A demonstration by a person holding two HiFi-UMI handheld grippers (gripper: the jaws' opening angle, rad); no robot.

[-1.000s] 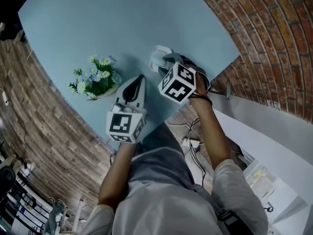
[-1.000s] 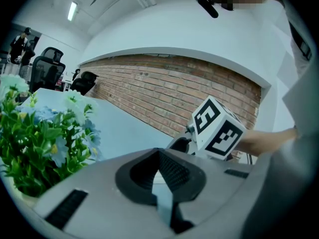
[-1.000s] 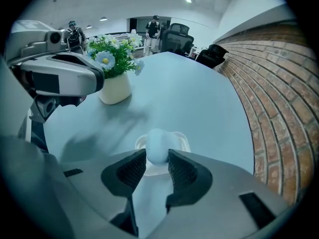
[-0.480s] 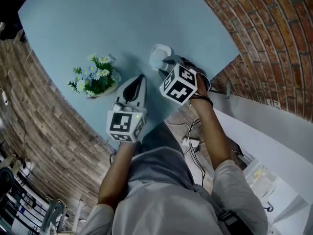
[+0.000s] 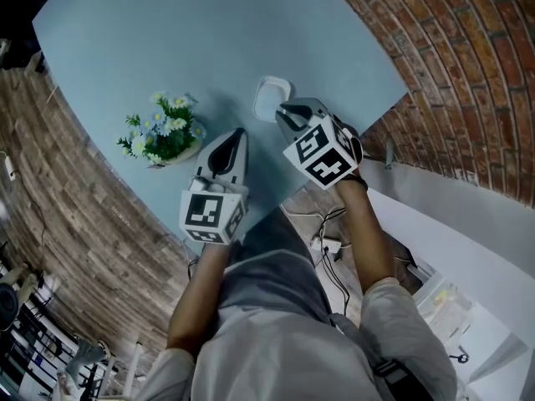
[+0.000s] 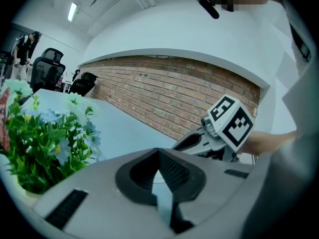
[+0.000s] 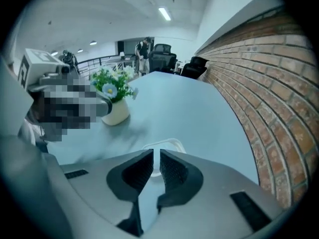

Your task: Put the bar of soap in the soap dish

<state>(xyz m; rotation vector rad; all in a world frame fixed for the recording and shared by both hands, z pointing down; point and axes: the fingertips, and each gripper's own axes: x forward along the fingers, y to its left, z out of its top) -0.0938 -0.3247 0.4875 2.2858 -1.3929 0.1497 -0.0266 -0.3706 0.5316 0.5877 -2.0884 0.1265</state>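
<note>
as the right tongs (image 7: 156, 153) have just been closing, only a slim gap separates their pads and nothing sits in it; they grip nothing. soap dish (image 7: 173, 141): white, on the pale blue surface (image 5: 167, 40) just beyond the right tongs' tips, not touched by them. bar of soap (image 5: 273, 100): pale mass inside the dish, outline hard to resolve against the white rim. left tongs (image 6: 158, 153): pads meet at the tip, closed, empty, held just to the left of the right tongs and apart from them. flower pot (image 5: 163, 140), white and blue blooms, stands on the surface just left of the left tongs. brick wall (image 7: 269, 93) runs along the surface edge to the right of the right tongs. bare surface extends ahead of both pairs.
</note>
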